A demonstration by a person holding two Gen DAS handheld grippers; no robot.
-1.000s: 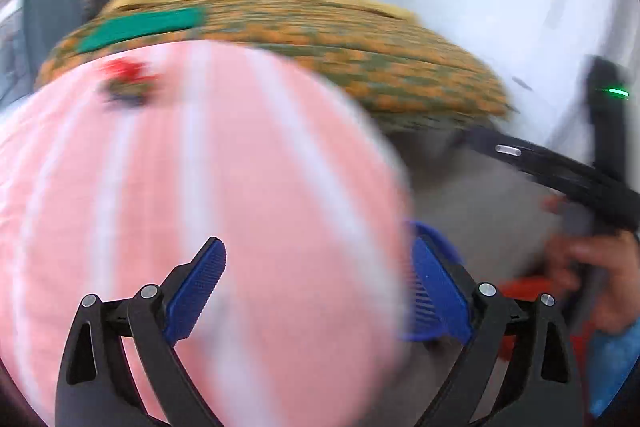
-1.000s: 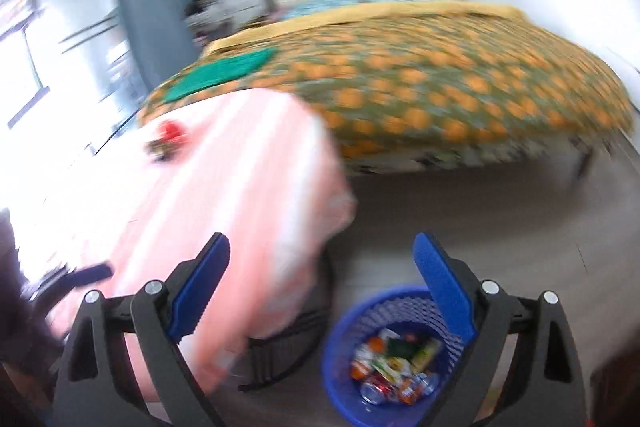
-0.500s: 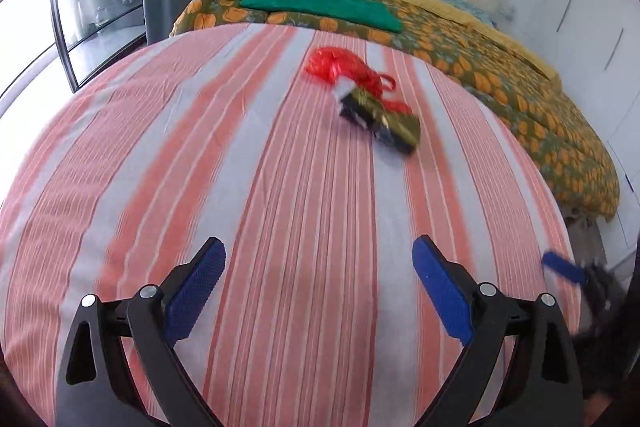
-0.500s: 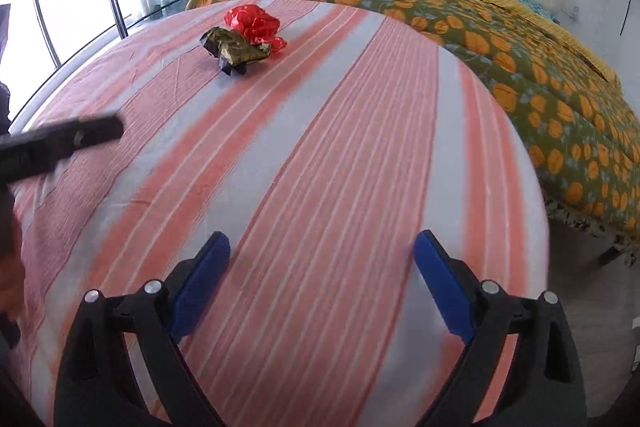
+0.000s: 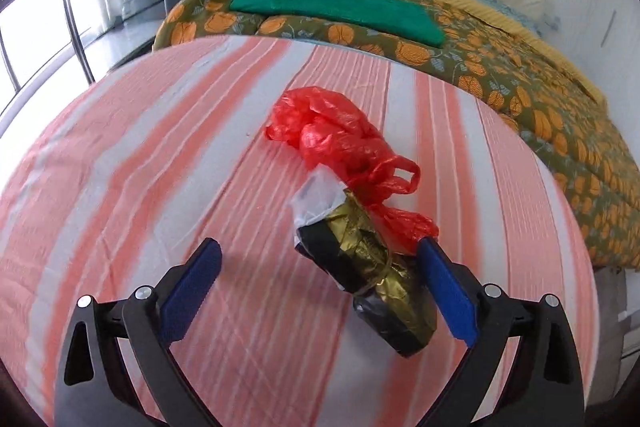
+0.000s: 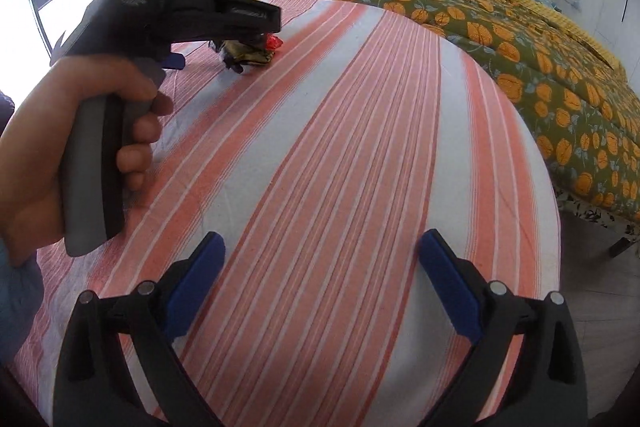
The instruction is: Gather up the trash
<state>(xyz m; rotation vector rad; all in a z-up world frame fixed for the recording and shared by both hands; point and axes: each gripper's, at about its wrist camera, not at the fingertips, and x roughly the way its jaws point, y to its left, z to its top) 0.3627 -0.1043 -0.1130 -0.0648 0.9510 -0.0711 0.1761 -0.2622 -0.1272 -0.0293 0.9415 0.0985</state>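
A crumpled red plastic bag (image 5: 340,143) lies on the pink-striped tablecloth (image 5: 160,147), touching a black and gold wrapper (image 5: 368,267) with a white end. My left gripper (image 5: 320,287) is open, its right finger beside the wrapper, which lies partly between the fingers. In the right wrist view the left gripper's body (image 6: 160,15) hangs over the same trash (image 6: 248,57) at the table's far left. My right gripper (image 6: 320,287) is open and empty above the striped cloth (image 6: 340,147), far from the trash.
A bed with an orange-patterned green cover (image 5: 520,75) and a folded green cloth (image 5: 336,7) stands behind the table. Windows (image 5: 36,27) run along the left. The table's right edge drops to the grey floor (image 6: 600,287).
Both grippers swung up from the blue bin on the floor to the table. My left gripper then moved forward onto the red bag and wrapper; both stayed open.
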